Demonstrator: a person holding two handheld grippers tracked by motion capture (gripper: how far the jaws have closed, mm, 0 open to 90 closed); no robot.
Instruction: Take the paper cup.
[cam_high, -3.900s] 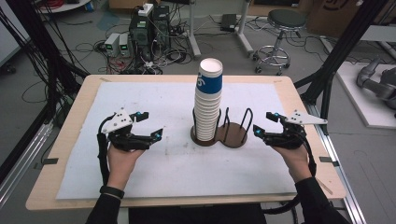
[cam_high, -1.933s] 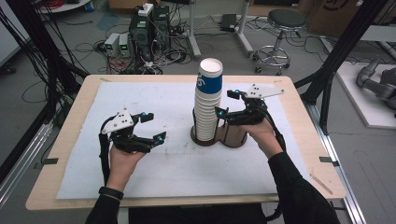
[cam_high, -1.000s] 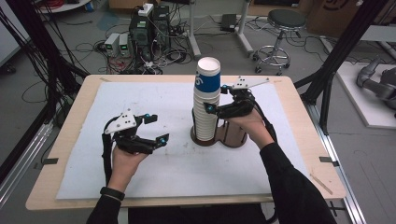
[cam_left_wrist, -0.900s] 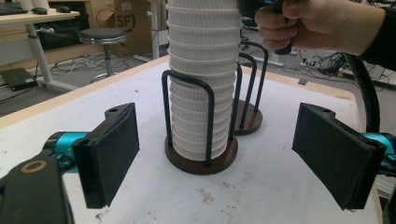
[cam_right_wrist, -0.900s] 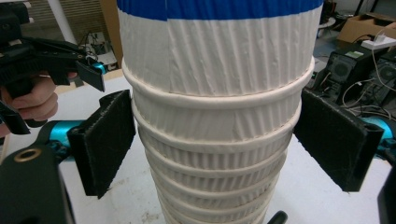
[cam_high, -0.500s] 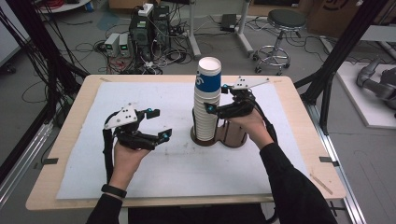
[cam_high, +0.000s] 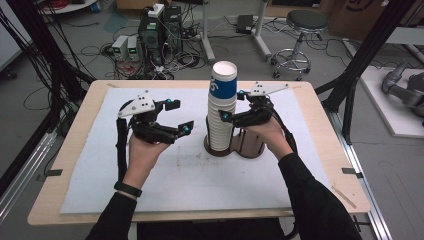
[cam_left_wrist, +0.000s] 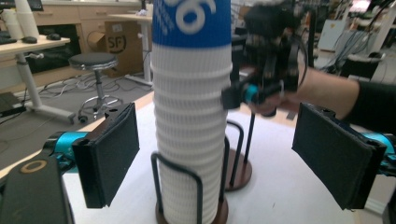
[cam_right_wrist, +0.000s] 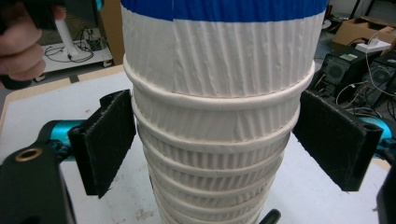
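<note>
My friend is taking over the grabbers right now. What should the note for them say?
Right gripper: jaws around the stack of paper cups, just under the blue top cup; whether the pads press is unclear.
Left gripper: open, empty, raised left of the stack.
The stack stands in one ring of the wire cup holder on the white mat.
Done: right gripper placed at the stack.
Left: probably lift off the top cup.

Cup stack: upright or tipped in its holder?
Upright. The cup stack rises straight from the wire holder, blue-banded cup on top.
</note>
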